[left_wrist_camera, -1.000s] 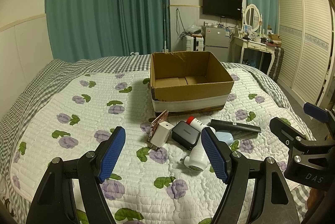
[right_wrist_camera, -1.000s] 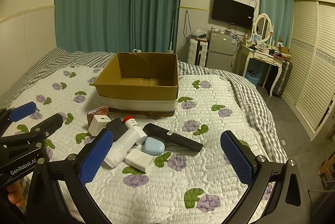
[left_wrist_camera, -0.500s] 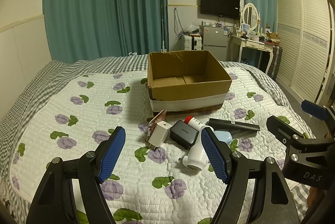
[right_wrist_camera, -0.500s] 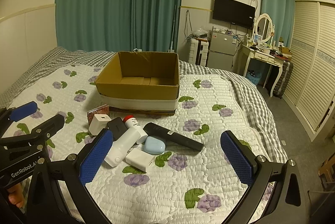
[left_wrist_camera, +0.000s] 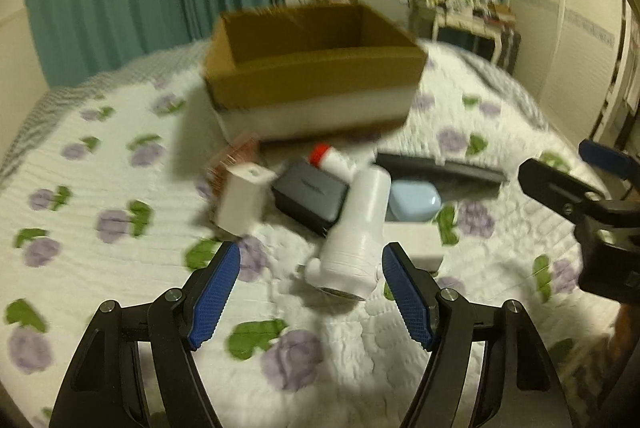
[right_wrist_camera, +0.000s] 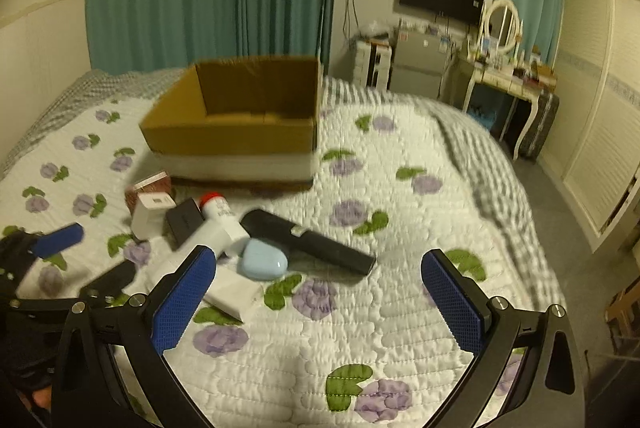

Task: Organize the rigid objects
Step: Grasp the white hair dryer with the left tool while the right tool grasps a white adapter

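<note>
While both views are motion-blurred, the left gripper hangs w/ fingers spread wide, just short of the white bottle lying on the quilt. Right gripper also spread, holding nothing. Cardboard box sits behind the pile. Labels unreadable, incl. print on dark charger.

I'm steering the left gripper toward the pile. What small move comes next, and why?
Probably ease the left gripper forward until the white bottle lies between its open jaws, then close. The bottle lies just ahead, nearest the gripper, and the cardboard box is open behind it.
</note>
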{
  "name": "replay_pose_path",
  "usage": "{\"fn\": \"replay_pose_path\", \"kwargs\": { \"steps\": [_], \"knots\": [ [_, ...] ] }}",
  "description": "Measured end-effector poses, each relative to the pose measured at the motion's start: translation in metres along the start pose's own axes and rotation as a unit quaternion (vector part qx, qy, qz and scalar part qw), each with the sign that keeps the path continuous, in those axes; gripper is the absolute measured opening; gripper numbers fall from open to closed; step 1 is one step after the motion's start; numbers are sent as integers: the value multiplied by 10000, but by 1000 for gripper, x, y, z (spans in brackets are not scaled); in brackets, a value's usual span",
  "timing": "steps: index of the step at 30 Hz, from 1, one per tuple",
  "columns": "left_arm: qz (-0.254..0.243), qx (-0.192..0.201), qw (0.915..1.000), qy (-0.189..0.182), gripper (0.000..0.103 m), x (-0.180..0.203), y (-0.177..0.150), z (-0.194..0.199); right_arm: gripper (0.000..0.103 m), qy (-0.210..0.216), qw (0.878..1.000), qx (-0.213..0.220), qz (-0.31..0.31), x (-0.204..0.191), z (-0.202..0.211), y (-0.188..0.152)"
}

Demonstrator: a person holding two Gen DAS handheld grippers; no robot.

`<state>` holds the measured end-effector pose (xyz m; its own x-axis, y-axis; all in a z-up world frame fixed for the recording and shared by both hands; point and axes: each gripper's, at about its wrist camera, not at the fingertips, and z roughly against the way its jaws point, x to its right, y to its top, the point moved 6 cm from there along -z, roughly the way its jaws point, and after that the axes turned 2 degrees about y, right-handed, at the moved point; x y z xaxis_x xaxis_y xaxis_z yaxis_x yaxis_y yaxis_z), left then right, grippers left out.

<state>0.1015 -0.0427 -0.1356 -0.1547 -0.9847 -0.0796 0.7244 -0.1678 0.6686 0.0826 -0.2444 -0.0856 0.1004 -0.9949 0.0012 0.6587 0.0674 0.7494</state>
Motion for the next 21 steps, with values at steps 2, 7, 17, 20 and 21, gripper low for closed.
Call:
{"fn": "replay_pose_path", "kwargs": {
  "steps": [2, 7, 17, 20, 21],
  "knots": [
    [-124, -183, 9997, -42, 74, 6, -4, -17, 103, 89, 9998, -169, -29, 1, -13, -6],
    [-463, -481, 9976, -157, 63, 21, -12, -42, 103, 228, 9989, -409, -3, -5, -33, -12],
    [-332, -279, 9985, -341, 53, 3, -6, -18, 103, 370, 9968, -675, 198, -18, -48, -20],
    [-256, -232, 9990, -269, 53, -17, -4, -3, 103, 434, 9955, -764, 357, -27, -51, -21],
    [-220, -194, 9994, -205, 53, -25, -4, 1, 103, 443, 9949, -798, 417, -30, -52, -21]
  ]
}}
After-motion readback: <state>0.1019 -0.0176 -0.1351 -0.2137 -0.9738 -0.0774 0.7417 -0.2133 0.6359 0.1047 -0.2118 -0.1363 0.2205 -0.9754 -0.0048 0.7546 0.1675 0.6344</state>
